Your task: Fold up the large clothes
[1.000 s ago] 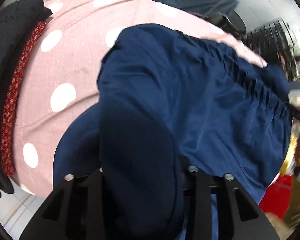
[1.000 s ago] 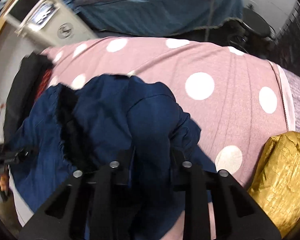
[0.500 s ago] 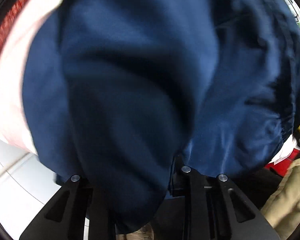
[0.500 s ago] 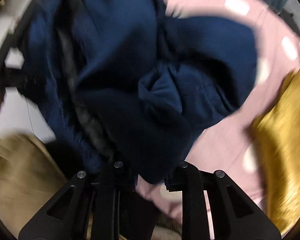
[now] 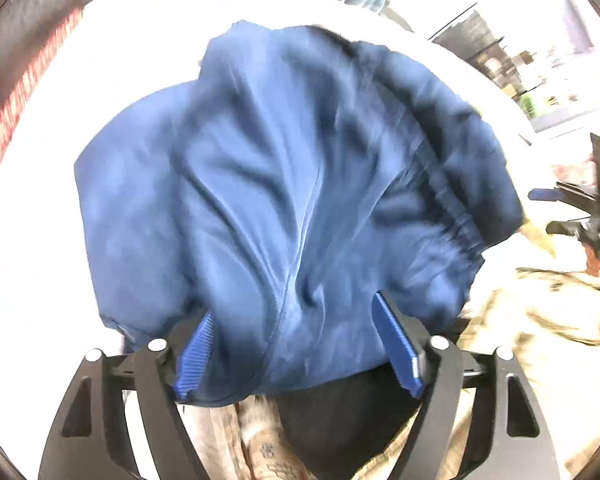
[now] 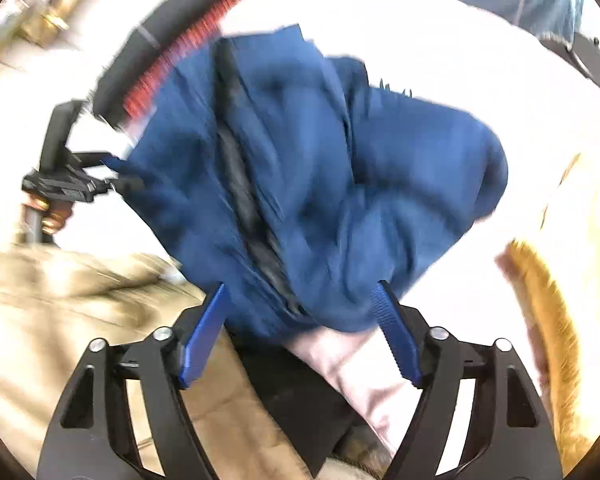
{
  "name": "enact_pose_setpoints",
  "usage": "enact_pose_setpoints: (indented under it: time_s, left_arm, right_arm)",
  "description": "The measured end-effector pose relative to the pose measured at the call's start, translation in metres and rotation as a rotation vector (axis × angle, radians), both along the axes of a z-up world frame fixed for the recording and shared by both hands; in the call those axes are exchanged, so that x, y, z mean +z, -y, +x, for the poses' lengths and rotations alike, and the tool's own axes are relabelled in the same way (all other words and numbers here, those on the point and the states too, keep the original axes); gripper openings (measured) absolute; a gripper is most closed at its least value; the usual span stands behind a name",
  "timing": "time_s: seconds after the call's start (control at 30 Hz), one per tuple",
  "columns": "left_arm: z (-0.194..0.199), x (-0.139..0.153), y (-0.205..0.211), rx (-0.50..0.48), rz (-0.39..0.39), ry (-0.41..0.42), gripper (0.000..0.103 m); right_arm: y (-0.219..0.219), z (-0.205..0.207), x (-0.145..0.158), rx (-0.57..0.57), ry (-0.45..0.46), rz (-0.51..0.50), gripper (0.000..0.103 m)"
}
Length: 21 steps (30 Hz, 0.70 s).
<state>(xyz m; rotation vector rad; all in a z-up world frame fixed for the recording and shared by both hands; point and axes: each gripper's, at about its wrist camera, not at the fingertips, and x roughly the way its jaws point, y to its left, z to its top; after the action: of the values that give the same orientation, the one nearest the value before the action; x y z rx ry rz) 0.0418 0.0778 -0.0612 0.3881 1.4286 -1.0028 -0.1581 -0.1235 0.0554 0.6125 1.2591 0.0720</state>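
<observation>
On the near edge of the bed lies the dark navy-blue thin-fabric garment [image 5: 292, 184], bunched into a loose, creased heap with its gathered elastic band [image 5: 448, 208] along one side and a dark seam strip [image 6: 244, 184] running across it. It rests on the pale bed cover [image 5: 60, 240], washed out to near-white here, and its lower hem hangs just over the bed's near edge. Both tools have just been opening: the left tool [image 5: 300, 340] stands spread with its blue ribbed pads apart, cloth lying loosely between them but not pinched; the right tool [image 6: 300, 336] is likewise spread, the hem just ahead of its pads and not pressed. By my reading, a fold has just been laid down and let go, though the heap is still rumpled, not a flat packet. The next move probably calls for finding two clear corners or the band's ends, pinching them, and drawing the cloth flat before folding again. Farther out, a black and red patterned cloth [image 6: 168, 52] sits toward the bed's far left corner, and a golden crinkled fabric [image 6: 548, 320] lies at the right edge.
</observation>
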Motion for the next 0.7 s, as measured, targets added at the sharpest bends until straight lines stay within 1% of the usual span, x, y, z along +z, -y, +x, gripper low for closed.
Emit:
enact_pose_setpoints:
  time_s: [0.07,0.1,0.13,0.17,0.2,0.27,0.3,0.33,0.37,0.4,0.43,0.47,0.5,0.53,0.57,0.6,0.63,0.7]
  left_arm:
    - [0.03,0.029,-0.011,0.035,-0.065,0.07,0.089]
    - [0.04,0.039,-0.008,0.057,-0.088,0.094,0.09]
    - [0.06,0.046,-0.009,0.096,-0.106,0.121,0.09]
    - [0.071,0.051,-0.004,0.122,-0.107,0.137,0.09]
    - [0.09,0.056,-0.009,0.161,-0.098,0.168,0.09]
    - [0.129,0.043,-0.002,0.197,-0.068,0.199,0.09]
    - [0.139,0.028,-0.001,0.214,-0.052,0.204,0.09]
    - [0.156,0.01,0.008,0.233,-0.019,0.209,0.09]
    - [0.17,-0.005,0.013,0.241,0.028,0.214,0.09]
    - [0.186,-0.025,0.022,0.225,0.098,0.224,0.09]
    - [0.196,-0.044,0.03,0.184,0.159,0.233,0.09]
    - [0.201,-0.058,0.036,0.146,0.194,0.238,0.09]
    - [0.204,-0.077,0.05,0.085,0.229,0.233,0.089]
    - [0.204,-0.091,0.061,0.035,0.235,0.207,0.089]
    - [0.203,-0.102,0.066,-0.002,0.229,0.178,0.089]
    - [0.195,-0.113,0.078,-0.059,0.217,0.147,0.089]
    - [0.188,-0.12,0.087,-0.103,0.198,0.121,0.089]
    - [0.176,-0.125,0.099,-0.176,0.123,0.023,0.089]
  right_arm:
    - [0.024,0.01,0.021,-0.067,0.057,-0.032,0.079]
    - [0.037,0.012,0.025,-0.097,0.071,-0.045,0.079]
    - [0.056,0.022,0.023,-0.138,0.084,-0.069,0.08]
    - [0.072,0.027,0.02,-0.167,0.079,-0.1,0.08]
    - [0.085,0.035,0.012,-0.192,0.067,-0.132,0.08]
    - [0.109,0.062,-0.016,-0.215,0.004,-0.15,0.08]
    - [0.12,0.08,-0.034,-0.216,-0.037,-0.17,0.08]
    - [0.124,0.09,-0.047,-0.214,-0.07,-0.181,0.08]
    - [0.13,0.105,-0.067,-0.203,-0.114,-0.177,0.08]
    - [0.127,0.112,-0.081,-0.189,-0.144,-0.189,0.08]
    - [0.122,0.126,-0.101,-0.155,-0.198,-0.217,0.08]
    - [0.121,0.135,-0.116,-0.121,-0.237,-0.232,0.08]
    - [0.117,0.147,-0.134,-0.071,-0.281,-0.253,0.08]
    - [0.113,0.154,-0.148,-0.034,-0.307,-0.269,0.08]
    - [0.103,0.152,-0.161,-0.002,-0.317,-0.271,0.08]
    - [0.095,0.161,-0.173,0.042,-0.326,-0.253,0.08]
    - [0.083,0.166,-0.183,0.105,-0.334,-0.214,0.08]
    - [0.065,0.17,-0.192,0.176,-0.346,-0.227,0.08]
